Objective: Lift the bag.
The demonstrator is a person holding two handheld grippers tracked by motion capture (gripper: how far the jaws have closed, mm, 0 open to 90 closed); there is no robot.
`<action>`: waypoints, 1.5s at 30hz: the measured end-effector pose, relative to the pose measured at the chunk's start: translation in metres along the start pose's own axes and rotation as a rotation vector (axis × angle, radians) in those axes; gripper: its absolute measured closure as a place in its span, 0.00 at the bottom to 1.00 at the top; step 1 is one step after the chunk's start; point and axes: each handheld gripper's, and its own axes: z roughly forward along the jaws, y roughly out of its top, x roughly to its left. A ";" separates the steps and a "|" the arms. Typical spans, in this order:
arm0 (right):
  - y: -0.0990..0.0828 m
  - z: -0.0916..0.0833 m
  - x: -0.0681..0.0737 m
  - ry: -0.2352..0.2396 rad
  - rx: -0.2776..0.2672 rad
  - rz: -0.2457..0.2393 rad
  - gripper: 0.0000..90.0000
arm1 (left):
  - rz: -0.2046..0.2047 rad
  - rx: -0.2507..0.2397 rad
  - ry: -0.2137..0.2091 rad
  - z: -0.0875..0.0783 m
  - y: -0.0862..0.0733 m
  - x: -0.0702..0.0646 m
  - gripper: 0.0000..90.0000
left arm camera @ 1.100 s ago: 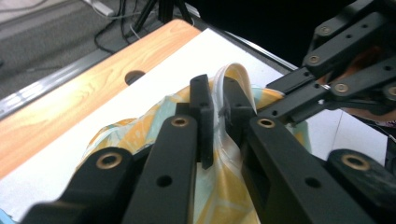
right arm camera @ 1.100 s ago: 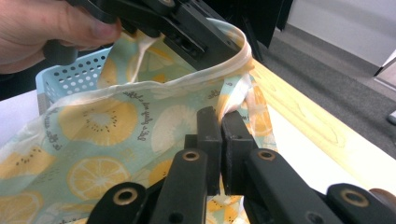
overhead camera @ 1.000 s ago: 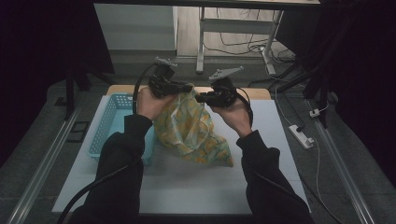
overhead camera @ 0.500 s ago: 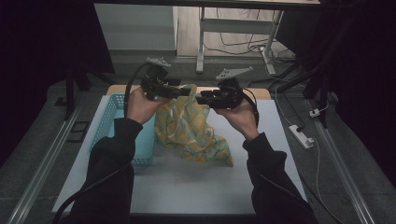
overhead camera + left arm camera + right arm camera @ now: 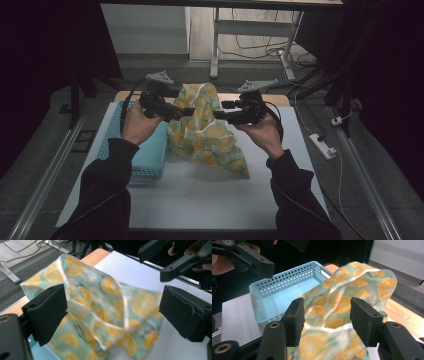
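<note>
A lemon-printed plastic bag (image 5: 205,130) stands on the white mat, its top edge up between my two grippers. My left gripper (image 5: 187,111) is at the bag's left side. Its jaws have just been opening and now stand wide, with the bag (image 5: 100,310) loose between them, in the left gripper (image 5: 116,310) view. My right gripper (image 5: 220,112) is at the bag's right side. Its jaws have also just been opening. In the right gripper (image 5: 327,315) view the blurred bag (image 5: 337,305) hangs between the pads, with no sign of the pads pressing it.
A light blue perforated basket (image 5: 150,150) sits on the mat to the left of the bag, under my left hand, and also appears in the right gripper view (image 5: 284,277). The white mat (image 5: 200,195) covers the table's near half. A power strip (image 5: 322,146) lies off the right edge.
Both grippers have opened and the hands have drawn apart sideways. The bag's top, pinched between them a second ago, now stands loose between the two grippers.
</note>
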 end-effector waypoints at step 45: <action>-0.110 -0.051 0.040 -0.122 0.017 0.037 0.03 | -0.162 -0.025 0.022 -0.057 -0.194 -0.051 0.00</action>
